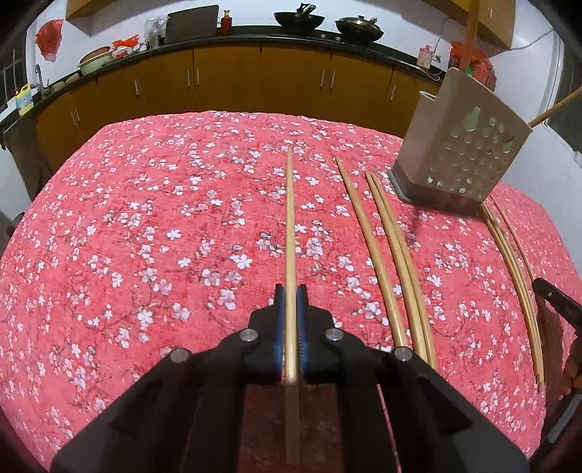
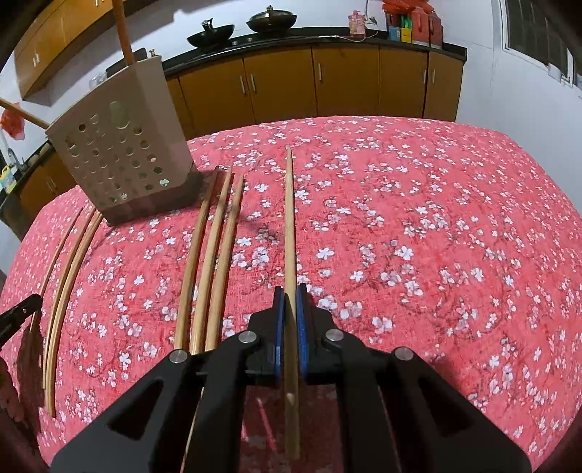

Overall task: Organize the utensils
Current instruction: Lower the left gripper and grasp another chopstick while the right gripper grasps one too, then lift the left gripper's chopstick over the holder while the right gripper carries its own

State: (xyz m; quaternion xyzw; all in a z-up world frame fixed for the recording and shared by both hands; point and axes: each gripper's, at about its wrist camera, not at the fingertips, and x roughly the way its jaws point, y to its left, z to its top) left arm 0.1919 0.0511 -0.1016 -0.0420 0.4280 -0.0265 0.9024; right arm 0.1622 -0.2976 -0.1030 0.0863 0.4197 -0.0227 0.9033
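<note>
In the left wrist view my left gripper [image 1: 290, 291] is shut on a wooden chopstick [image 1: 290, 225] that runs straight ahead over the red floral tablecloth [image 1: 145, 236]. My right gripper [image 2: 290, 293] is likewise shut on its own chopstick [image 2: 289, 218]. A beige perforated utensil holder [image 1: 462, 152] stands at the far right for the left gripper, and the utensil holder [image 2: 120, 152] stands far left for the right one; wooden handles stick out of it. Three loose chopsticks [image 1: 389, 251] lie right of the left gripper. Three more chopsticks [image 2: 211, 254] lie left of the right gripper.
More chopsticks [image 1: 509, 262] lie below the holder, and these chopsticks [image 2: 69, 269] show at the left edge of the right wrist view. Behind the table runs a counter with wooden cabinets [image 1: 254, 80], woks [image 1: 298, 18] and bottles. A person's hand [image 2: 11, 393] shows at the left edge.
</note>
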